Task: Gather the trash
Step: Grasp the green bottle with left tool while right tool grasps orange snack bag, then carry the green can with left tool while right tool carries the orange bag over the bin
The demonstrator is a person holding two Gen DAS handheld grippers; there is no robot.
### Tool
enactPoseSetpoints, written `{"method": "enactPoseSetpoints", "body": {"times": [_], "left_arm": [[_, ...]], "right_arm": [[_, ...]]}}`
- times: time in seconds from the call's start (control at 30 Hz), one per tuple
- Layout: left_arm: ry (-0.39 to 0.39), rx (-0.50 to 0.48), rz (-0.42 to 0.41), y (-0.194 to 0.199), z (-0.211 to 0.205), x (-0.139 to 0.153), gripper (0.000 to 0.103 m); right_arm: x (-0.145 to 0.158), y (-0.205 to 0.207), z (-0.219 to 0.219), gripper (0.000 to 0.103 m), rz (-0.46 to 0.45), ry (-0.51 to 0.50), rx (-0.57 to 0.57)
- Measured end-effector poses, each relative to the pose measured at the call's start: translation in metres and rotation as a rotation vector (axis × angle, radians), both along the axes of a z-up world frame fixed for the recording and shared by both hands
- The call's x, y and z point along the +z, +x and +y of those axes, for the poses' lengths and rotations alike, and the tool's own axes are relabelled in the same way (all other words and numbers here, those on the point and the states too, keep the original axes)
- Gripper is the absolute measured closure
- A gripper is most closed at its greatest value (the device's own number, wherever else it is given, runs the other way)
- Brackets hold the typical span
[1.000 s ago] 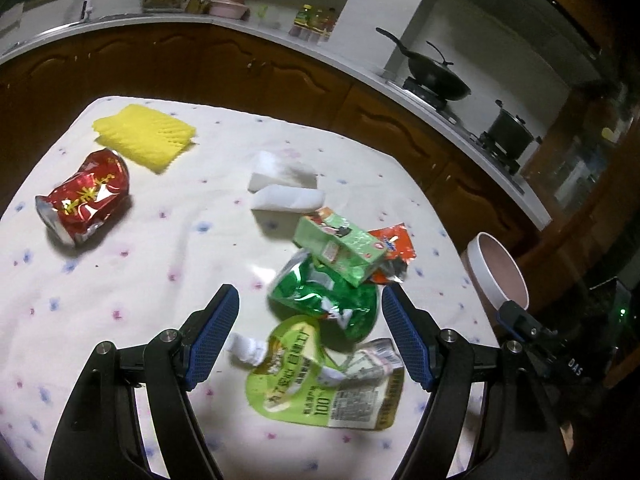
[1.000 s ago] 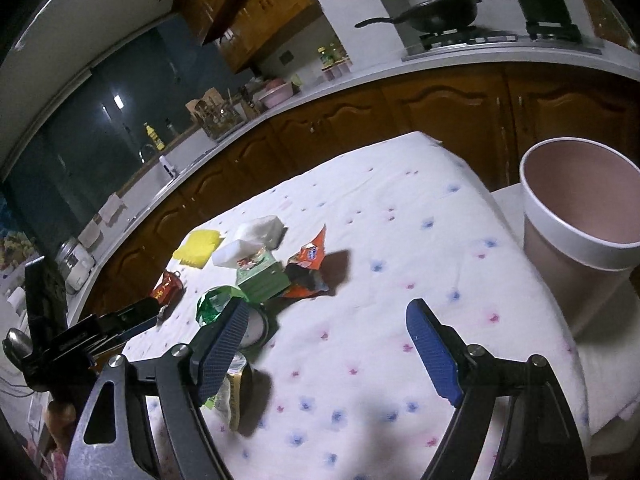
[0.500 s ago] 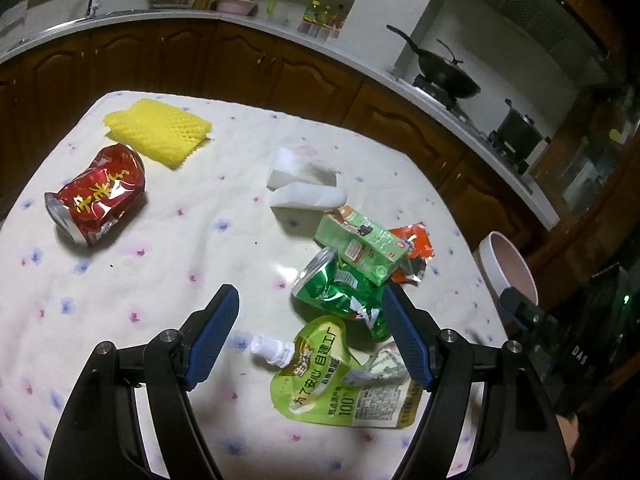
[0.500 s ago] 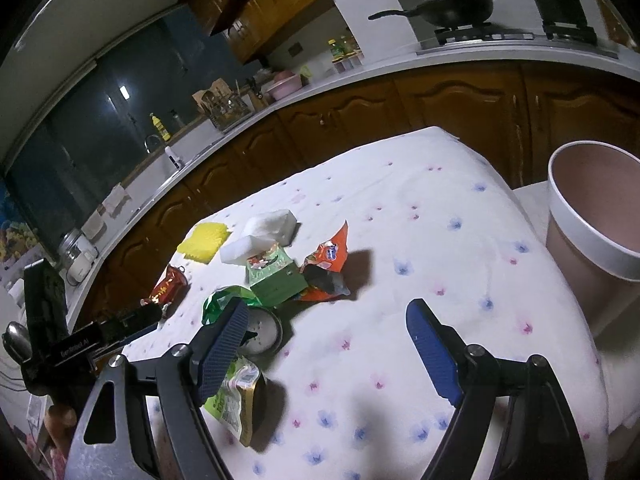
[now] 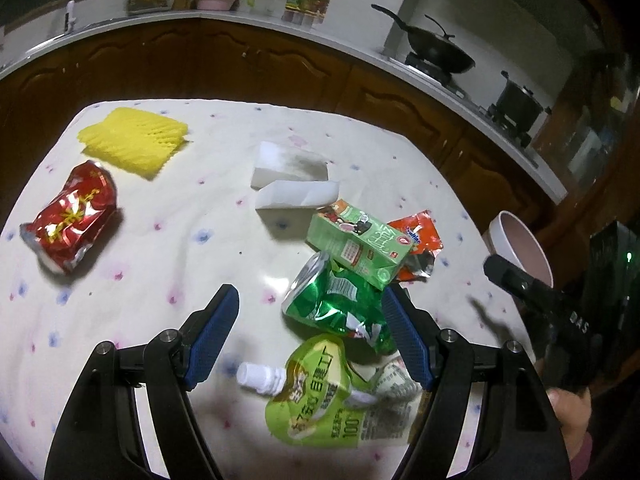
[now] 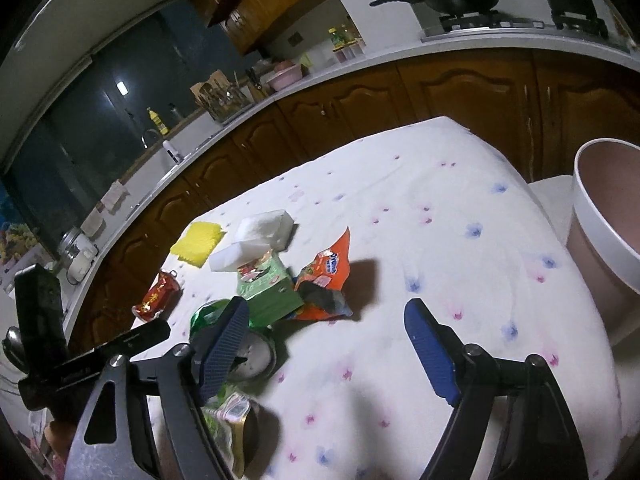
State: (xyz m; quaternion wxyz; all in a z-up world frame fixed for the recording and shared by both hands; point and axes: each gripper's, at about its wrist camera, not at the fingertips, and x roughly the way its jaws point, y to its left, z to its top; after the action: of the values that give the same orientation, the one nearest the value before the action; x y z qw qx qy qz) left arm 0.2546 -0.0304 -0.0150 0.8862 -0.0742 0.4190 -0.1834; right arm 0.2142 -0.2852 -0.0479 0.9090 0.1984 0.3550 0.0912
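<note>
Two tools hover over a tabletop spread with a white cloth dotted pink and blue. Much of the litter is half hidden. In the right wrist view the left finger of the right tool covers most of the crushed green can, and the green drink pouch at the near edge shows only as a blurred sliver behind that finger. In the left wrist view the pouch is clear, its white cap pointing toward the left edge, though its right part runs under the finger of the left tool. The orange wrapper is partly covered by the green carton, which leans across the can. The print on all packages is too small to read.

The left tool stands wide apart and grips nothing; its right pad sits just beside the can, but whether it touches I cannot tell. The right tool has just been closing a little, yet its jaws are still wide apart with only bare cloth between them.

Toward the far left corner lie a yellow foam net and a crushed red can; two white foam blocks lie near the middle. The pink bin stands off the tabletop's right edge, cut off by the frame.
</note>
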Motion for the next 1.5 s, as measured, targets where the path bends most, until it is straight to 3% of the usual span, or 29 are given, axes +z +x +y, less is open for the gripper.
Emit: {"method": "enactPoseSetpoints", "body": {"times": [0.17, 0.37, 0.43, 0.53, 0.6, 0.67, 0.73, 0.9, 1.17, 1.5], "left_arm": [[0.028, -0.023, 0.014, 0.014, -0.009, -0.009, 0.029], [0.035, -0.064, 0.053, 0.029, -0.017, -0.021, 0.057], [0.028, -0.081, 0.07, 0.033, -0.02, -0.026, 0.076], [0.035, -0.091, 0.062, 0.033, -0.022, -0.028, 0.078], [0.039, -0.099, 0.052, 0.032, -0.022, -0.027, 0.08], [0.035, -0.104, 0.046, 0.03, -0.021, -0.027, 0.082], [0.03, -0.101, 0.042, 0.03, -0.02, -0.025, 0.086], [0.017, -0.091, 0.001, 0.022, -0.013, -0.011, 0.087], [-0.012, -0.076, -0.056, 0.012, -0.007, 0.01, 0.087], [-0.04, -0.112, -0.118, 0.002, -0.032, 0.037, 0.087]], "right_arm": [[-0.01, 0.022, -0.002, 0.042, 0.038, 0.001, 0.001], [-0.026, 0.048, -0.006, 0.055, 0.085, 0.014, 0.003], [-0.032, 0.055, -0.007, 0.06, 0.101, 0.019, 0.005], [-0.04, 0.062, -0.007, 0.077, 0.125, 0.03, 0.016], [-0.045, 0.064, -0.005, 0.096, 0.138, 0.035, 0.028], [-0.045, 0.063, -0.003, 0.1, 0.13, 0.022, 0.033], [-0.042, 0.06, -0.003, 0.101, 0.116, 0.015, 0.036], [-0.024, 0.049, -0.007, 0.102, 0.063, -0.021, 0.008], [0.007, 0.023, -0.028, 0.102, -0.015, 0.001, -0.053], [0.024, -0.008, -0.057, 0.102, -0.057, 0.016, -0.114]]}}
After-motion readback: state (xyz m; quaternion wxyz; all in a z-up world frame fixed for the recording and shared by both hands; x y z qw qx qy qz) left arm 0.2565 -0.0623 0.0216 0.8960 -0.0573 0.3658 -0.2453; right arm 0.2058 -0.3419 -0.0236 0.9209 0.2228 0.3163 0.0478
